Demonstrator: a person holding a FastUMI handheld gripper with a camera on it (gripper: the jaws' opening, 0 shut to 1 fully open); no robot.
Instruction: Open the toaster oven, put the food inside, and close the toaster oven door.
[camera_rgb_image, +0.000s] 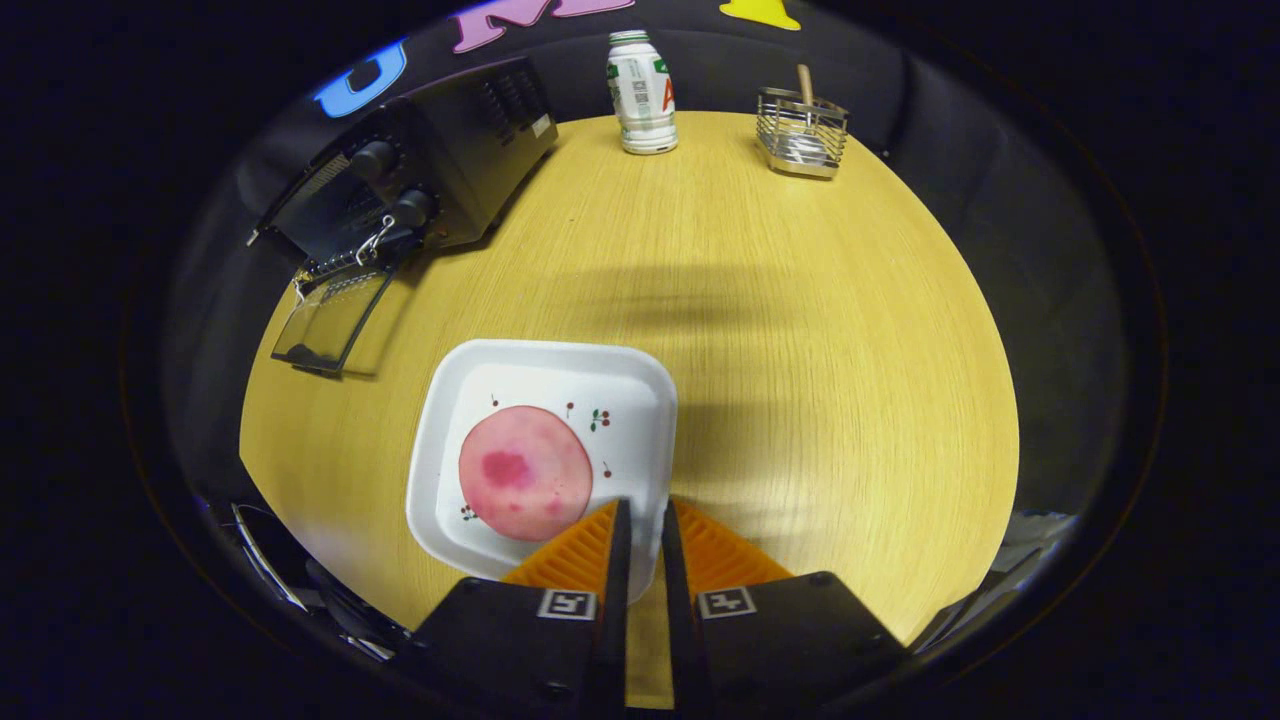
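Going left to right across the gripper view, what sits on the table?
Toaster oven with its door open → white plate carrying the pink round food → bottle → wire basket. The claw, fingers nearly together and holding nothing, hovers at the plate's near right rim.

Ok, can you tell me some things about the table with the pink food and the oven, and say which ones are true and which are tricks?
1. The toaster oven door is open, folded down onto the table. True.
2. The pink round food is already inside the oven. False: it lies on the white plate, just ahead of the fingers.
3. The gripper is squeezing the food. False: its fingers are nearly closed with a thin gap, over the plate's edge, holding nothing.
4. A white bottle stands upright at the far side of the table. True.
5. The wire basket sits on top of the oven. False: it stands on the table, beside the bottle.
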